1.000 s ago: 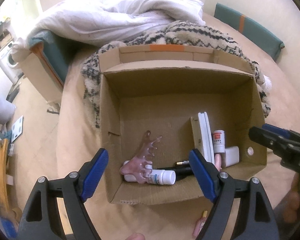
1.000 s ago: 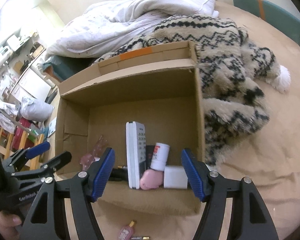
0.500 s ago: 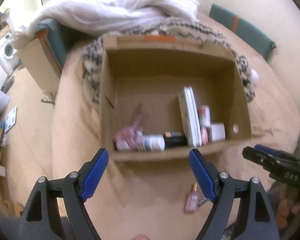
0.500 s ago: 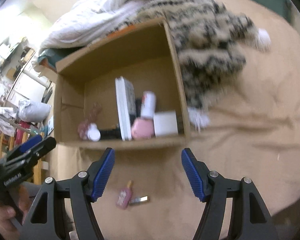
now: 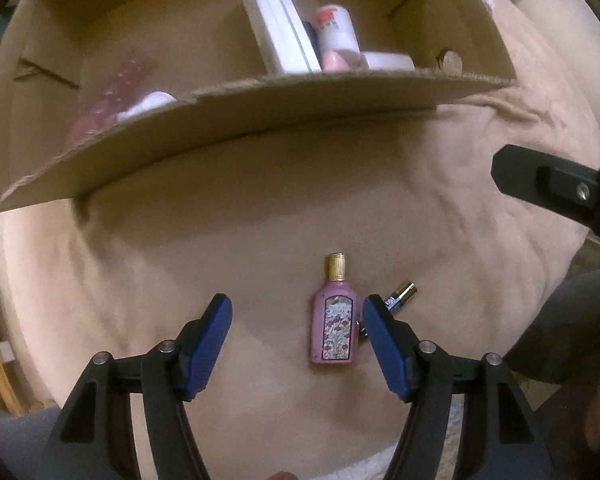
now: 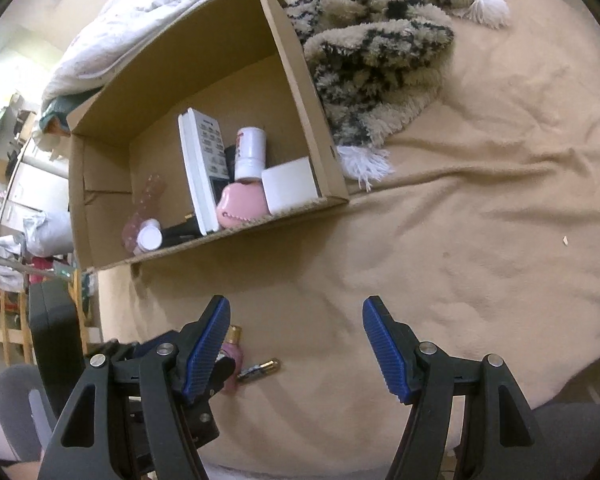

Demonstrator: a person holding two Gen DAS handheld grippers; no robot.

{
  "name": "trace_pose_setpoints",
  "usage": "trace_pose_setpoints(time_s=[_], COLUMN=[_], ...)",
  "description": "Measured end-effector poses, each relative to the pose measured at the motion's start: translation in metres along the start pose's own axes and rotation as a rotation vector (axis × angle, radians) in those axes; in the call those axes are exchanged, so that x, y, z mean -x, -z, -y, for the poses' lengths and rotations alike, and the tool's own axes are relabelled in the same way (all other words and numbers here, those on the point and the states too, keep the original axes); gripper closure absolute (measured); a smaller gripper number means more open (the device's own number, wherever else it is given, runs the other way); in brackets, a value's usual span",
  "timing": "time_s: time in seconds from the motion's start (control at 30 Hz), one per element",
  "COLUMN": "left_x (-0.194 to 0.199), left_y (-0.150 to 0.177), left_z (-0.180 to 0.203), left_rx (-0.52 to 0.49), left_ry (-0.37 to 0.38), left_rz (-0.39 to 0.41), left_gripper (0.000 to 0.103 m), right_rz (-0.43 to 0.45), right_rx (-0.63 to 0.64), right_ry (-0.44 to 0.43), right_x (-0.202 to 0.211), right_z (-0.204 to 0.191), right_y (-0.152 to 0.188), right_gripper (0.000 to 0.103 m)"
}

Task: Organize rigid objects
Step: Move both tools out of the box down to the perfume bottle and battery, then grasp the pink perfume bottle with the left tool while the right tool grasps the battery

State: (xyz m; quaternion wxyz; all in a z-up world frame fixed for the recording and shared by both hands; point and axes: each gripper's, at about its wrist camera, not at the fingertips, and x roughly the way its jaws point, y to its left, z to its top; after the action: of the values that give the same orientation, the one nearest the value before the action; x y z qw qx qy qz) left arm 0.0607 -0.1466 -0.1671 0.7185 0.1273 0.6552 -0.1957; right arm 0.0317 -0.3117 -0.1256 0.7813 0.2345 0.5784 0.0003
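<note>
The left tool (image 5: 296, 338) has dropped over the pink perfume bottle (image 5: 335, 322), jaws narrowing.

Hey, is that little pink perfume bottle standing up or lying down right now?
Lying down. The pink perfume bottle lies flat on the tan bedspread, label up and gold cap toward the cardboard box, beside a battery.

A left gripper (image 5: 296, 332) points down at a tan bed cover (image 5: 220, 240), its blue-padded jaws apart and just now narrowing. A pink perfume bottle (image 5: 335, 322) with a gold cap lies flat between them — just beside the right pad, apart from the left. A battery (image 5: 400, 295) lies just right of it. Above, an open cardboard box (image 5: 260, 120) holds a white remote (image 5: 278, 28) and small containers. Part of another gripper (image 5: 556, 188) enters at the right edge.
</note>
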Motion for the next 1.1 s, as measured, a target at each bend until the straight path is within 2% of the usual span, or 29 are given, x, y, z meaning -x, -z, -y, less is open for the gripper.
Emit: trace_pose_setpoints(time_s=[0.13,0.27,0.37,0.53,0.67,0.83,1.1], left_x=[-0.008,-0.009,-0.011,-0.005,-0.004,-0.004,-0.007], left_y=[-0.001,0.003,0.009,0.012,0.013,0.015,0.009], left_z=[0.003,0.006,0.003,-0.035,-0.063,-0.066,-0.059], left_rx=[-0.014,-0.045,-0.046,0.095,0.199,0.212,0.206], left_ry=[-0.007,-0.018,-0.049,-0.111,-0.101,-0.115,-0.134], left_rz=[-0.018,-0.032,-0.043,-0.05,-0.064,-0.064,-0.065], left_gripper=[0.043,0.068,0.08,0.08,0.08,0.08,0.08], right_rz=[-0.031,-0.066,-0.102,-0.186,-0.234,-0.236,-0.224], right_rx=[0.03,0.043,0.076,0.199,0.31,0.424,0.485], right_ry=[0.05,0.079,0.083,0.081,0.124,0.206,0.239], right_x=[-0.007,-0.016,-0.027,-0.051,-0.072,-0.085,-0.081], right_z=[0.001,0.002,-0.005,-0.035,-0.06,-0.082,-0.095], right_y=[0.005,0.009,0.012,0.025,0.036,0.047,0.063], right_gripper=[0.031,0.031,0.031,0.031,0.031,0.031,0.031])
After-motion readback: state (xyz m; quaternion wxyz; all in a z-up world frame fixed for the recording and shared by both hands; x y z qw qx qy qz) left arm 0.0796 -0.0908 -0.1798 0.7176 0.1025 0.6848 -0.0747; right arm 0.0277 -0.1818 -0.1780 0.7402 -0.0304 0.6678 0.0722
